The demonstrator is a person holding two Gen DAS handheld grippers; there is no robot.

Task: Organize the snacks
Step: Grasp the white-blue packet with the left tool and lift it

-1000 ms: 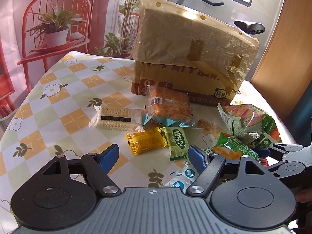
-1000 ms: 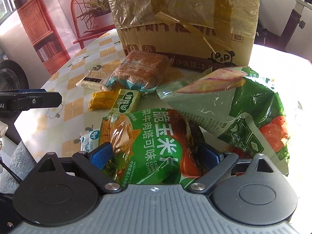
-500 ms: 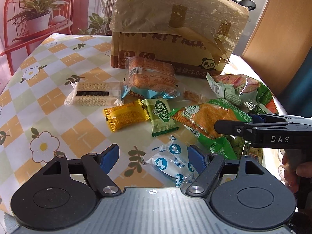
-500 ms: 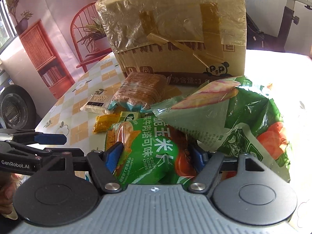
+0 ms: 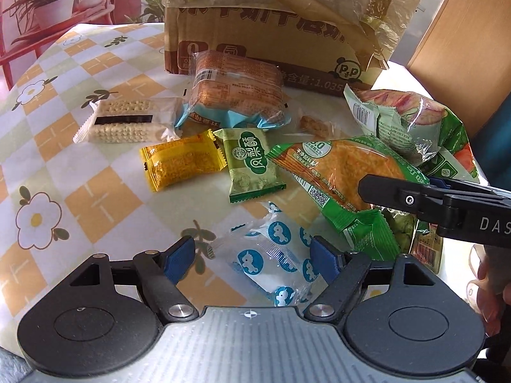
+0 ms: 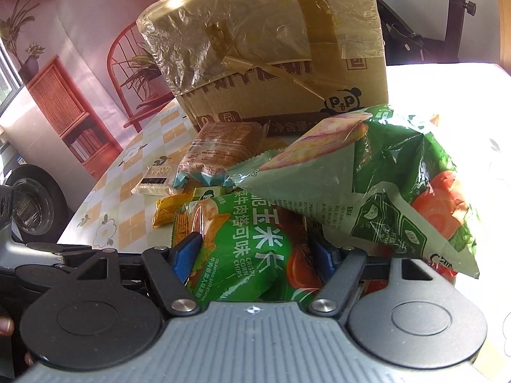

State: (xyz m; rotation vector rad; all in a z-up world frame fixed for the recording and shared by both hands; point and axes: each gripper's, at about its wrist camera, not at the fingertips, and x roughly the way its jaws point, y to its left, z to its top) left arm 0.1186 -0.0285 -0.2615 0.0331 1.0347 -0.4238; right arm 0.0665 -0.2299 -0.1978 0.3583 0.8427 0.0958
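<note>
Two grippers at work: right gripper (image 6: 254, 255), jaws just closed, pinches the green crinkly corn-chip bag (image 6: 242, 242) amid snacks on the checked surface (image 5: 80, 172); lift gently. Left gripper (image 5: 254, 255) straddles, unclenched, the white blue-printed packet (image 5: 271, 258).

Bright daylight; in the right wrist view the far right of the surface (image 6: 447, 89) is blown out white. Wrappers glint. Fisheye bending curves the edges; focus stays sharp.
</note>
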